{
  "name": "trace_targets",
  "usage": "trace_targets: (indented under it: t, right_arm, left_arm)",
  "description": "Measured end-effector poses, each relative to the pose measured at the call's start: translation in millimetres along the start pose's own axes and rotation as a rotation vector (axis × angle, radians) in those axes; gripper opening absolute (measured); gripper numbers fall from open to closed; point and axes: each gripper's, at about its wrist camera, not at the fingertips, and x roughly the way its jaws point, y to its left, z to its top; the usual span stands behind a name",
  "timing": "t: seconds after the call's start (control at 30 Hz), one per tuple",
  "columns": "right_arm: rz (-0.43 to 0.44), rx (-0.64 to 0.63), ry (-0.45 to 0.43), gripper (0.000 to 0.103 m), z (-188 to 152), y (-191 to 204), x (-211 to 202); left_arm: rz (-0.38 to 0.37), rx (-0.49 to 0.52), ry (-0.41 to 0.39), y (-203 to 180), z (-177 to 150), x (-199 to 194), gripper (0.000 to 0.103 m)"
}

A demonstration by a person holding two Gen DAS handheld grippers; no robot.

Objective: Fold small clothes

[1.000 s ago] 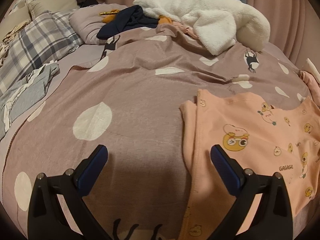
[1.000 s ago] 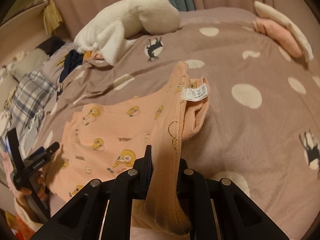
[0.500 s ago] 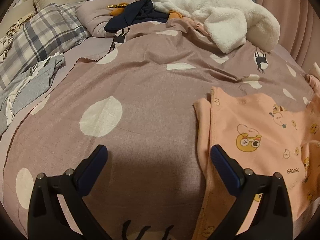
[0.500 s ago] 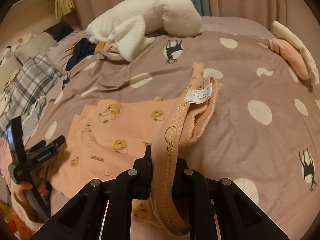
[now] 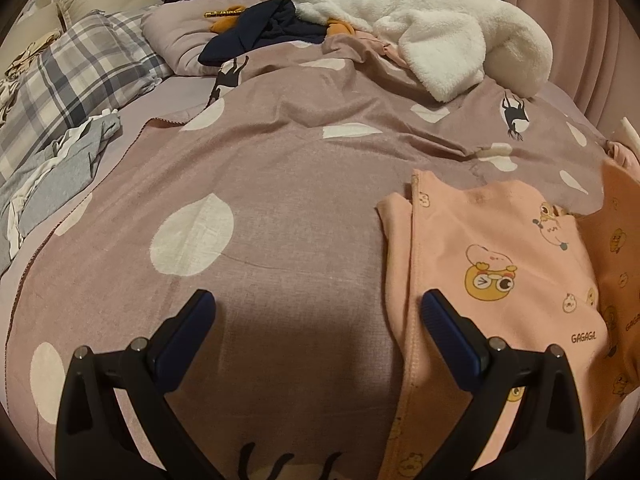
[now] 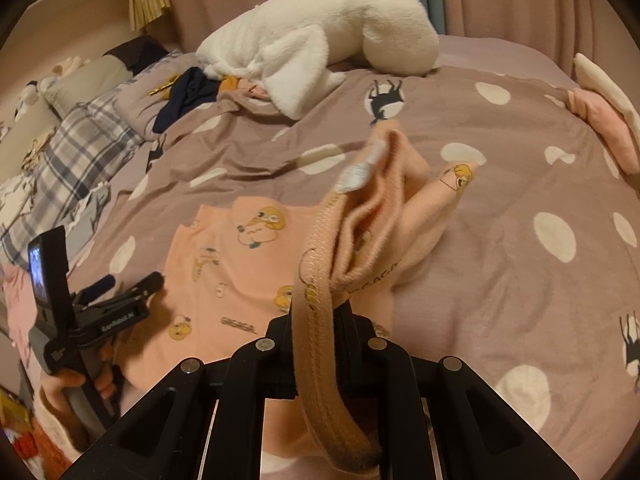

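Note:
A small pink garment (image 6: 224, 276) printed with yellow cartoon ducks lies on the dotted mauve bedspread (image 6: 500, 184). My right gripper (image 6: 316, 316) is shut on its ribbed waistband (image 6: 316, 264), which drapes back over the jaws. That lifted end, with a white label (image 6: 360, 168), hangs folded above the flat part. In the left wrist view the pink garment (image 5: 500, 264) sits at the right, its raised end at the far right edge. My left gripper (image 5: 318, 308) stands open over bare bedspread, its right finger (image 5: 448, 328) above the garment's left hem. The left gripper (image 6: 120, 292) also shows in the right wrist view, held by a hand.
A white fleece blanket (image 5: 432, 36) is heaped at the back of the bed, with dark clothes (image 5: 264, 32) beside it. Plaid pillows (image 5: 76, 84) and a grey garment (image 5: 56, 176) lie at the left. Folded pink and cream clothes (image 6: 604, 116) rest at the far right.
My right gripper has carried the waistband end leftward over the flat part of the garment, and the lifted cloth has bunched and folded. The left gripper stayed open in place.

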Motion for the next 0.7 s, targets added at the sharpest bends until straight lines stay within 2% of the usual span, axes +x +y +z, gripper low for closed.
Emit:
trace_targets:
  t: [0.33,0.53,0.7]
  right_arm:
    - [0.046,0.033,0.009,0.015,8.2,10.5,14.3]
    - [0.107,0.159,-0.003,0.015,18.2,-5.3,13.0]
    - [0.104,0.103,0.007,0.015,22.4,20.5,14.0]
  left_arm:
    - [0.007,0.000,0.015,0.6,-0.2,4.4,0.103]
    - [0.000,-0.024,0.024,5.6,1.0,5.8,0.103]
    - [0.005,-0.045,0.035,11.7,1.9,6.3,0.103]
